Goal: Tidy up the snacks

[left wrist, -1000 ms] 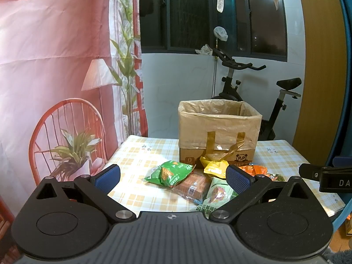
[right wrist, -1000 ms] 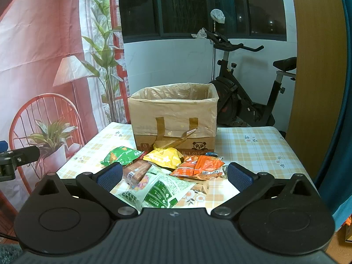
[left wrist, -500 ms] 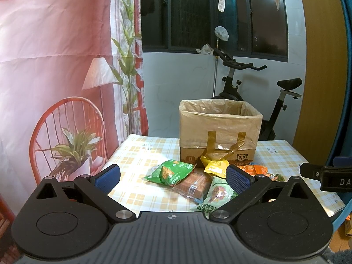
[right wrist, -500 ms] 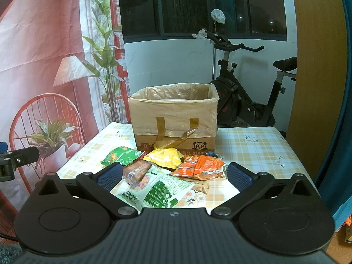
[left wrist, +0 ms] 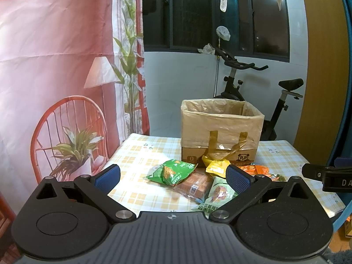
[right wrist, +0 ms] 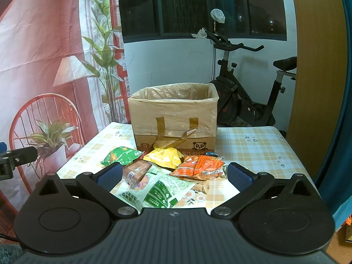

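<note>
Several snack packets lie on the checked tablecloth in front of a cardboard box [left wrist: 221, 132] lined with a plastic bag: a green packet [left wrist: 171, 172], a brown one [left wrist: 193, 184], a yellow one [right wrist: 164, 157], an orange one [right wrist: 198, 167] and a pale green bag [right wrist: 158, 192] nearest me. The box also shows in the right wrist view [right wrist: 175, 118]. My left gripper [left wrist: 172, 177] is open and empty, short of the pile. My right gripper [right wrist: 175, 176] is open and empty, just before the pale green bag.
The table [right wrist: 253, 147] stands by a pink printed backdrop [left wrist: 55, 66] on the left. An exercise bike [right wrist: 248, 101] stands behind the table. A wooden panel [right wrist: 312, 77] and a blue curtain are on the right.
</note>
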The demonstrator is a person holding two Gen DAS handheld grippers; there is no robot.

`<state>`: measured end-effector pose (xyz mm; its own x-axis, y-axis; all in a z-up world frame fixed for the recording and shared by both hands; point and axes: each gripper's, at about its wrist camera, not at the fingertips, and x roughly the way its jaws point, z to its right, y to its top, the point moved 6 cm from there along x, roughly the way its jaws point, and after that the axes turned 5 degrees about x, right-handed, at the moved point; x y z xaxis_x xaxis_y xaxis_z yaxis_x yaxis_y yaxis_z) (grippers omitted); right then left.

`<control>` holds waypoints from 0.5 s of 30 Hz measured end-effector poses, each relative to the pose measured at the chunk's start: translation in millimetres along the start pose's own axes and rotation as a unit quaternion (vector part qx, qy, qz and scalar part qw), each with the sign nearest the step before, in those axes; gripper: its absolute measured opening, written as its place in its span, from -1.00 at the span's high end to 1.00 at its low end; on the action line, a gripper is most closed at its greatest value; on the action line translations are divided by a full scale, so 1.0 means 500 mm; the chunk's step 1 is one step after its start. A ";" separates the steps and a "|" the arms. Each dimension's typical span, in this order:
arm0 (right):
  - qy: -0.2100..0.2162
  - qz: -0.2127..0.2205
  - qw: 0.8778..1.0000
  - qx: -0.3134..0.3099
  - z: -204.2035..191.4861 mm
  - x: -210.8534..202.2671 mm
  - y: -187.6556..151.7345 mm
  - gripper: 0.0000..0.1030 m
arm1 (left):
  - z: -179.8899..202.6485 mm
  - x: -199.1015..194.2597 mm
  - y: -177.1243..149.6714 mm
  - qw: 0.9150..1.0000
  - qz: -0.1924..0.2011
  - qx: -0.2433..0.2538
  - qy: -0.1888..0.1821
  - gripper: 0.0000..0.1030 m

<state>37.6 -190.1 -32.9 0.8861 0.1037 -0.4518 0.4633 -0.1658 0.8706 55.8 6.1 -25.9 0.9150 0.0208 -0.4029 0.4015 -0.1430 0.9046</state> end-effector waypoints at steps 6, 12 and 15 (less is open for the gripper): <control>0.000 0.000 1.000 0.000 0.000 0.000 0.001 -1.00 | 0.000 0.001 0.000 1.000 0.000 0.000 0.000 -0.99; 0.000 -0.001 1.000 0.001 0.001 0.000 0.001 -1.00 | 0.002 -0.001 0.000 1.000 0.000 0.000 0.001 -1.00; 0.000 -0.001 1.000 0.001 0.001 -0.001 0.001 -1.00 | 0.001 -0.001 -0.001 1.000 0.000 0.000 0.000 -1.00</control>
<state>37.6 -190.9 -32.3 0.8853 0.1040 -0.4533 0.4649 -0.1677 0.8694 55.0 5.5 -26.0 0.9151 0.0214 -0.4026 0.4014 -0.1430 0.9047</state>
